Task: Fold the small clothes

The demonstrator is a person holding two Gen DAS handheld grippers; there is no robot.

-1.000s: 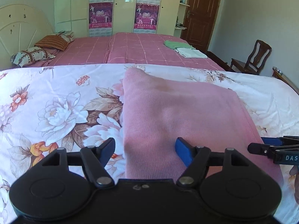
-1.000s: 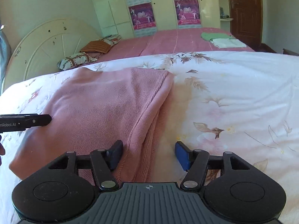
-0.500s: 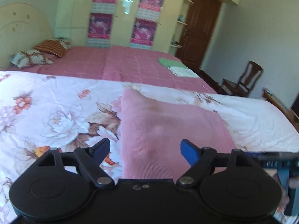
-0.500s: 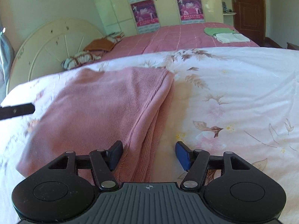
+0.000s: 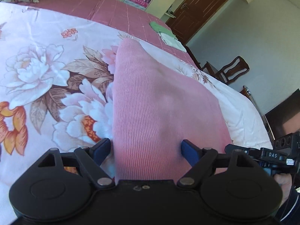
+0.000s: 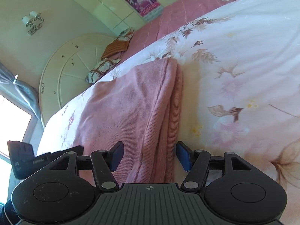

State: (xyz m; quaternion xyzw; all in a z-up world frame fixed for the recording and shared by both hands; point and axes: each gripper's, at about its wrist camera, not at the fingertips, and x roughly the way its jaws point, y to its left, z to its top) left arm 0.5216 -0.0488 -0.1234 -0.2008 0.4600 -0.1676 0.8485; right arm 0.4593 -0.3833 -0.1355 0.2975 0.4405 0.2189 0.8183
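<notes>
Pink garment (image 5: 161,101) lying flat on the flowered bedspread (image 5: 46,71), with the left gripper (image 5: 145,151) and right gripper (image 6: 149,154) both spread apart, each straddling a near edge, neither clamping

Open floral bedspread (image 5: 33,60) both sides of the pink knit (image 5: 159,101); the other tongs (image 5: 266,155) crowd its near right corner.

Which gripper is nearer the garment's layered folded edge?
Right. The right gripper straddles the pink garment's layered edge; the left gripper sits at its opposite side.
</notes>
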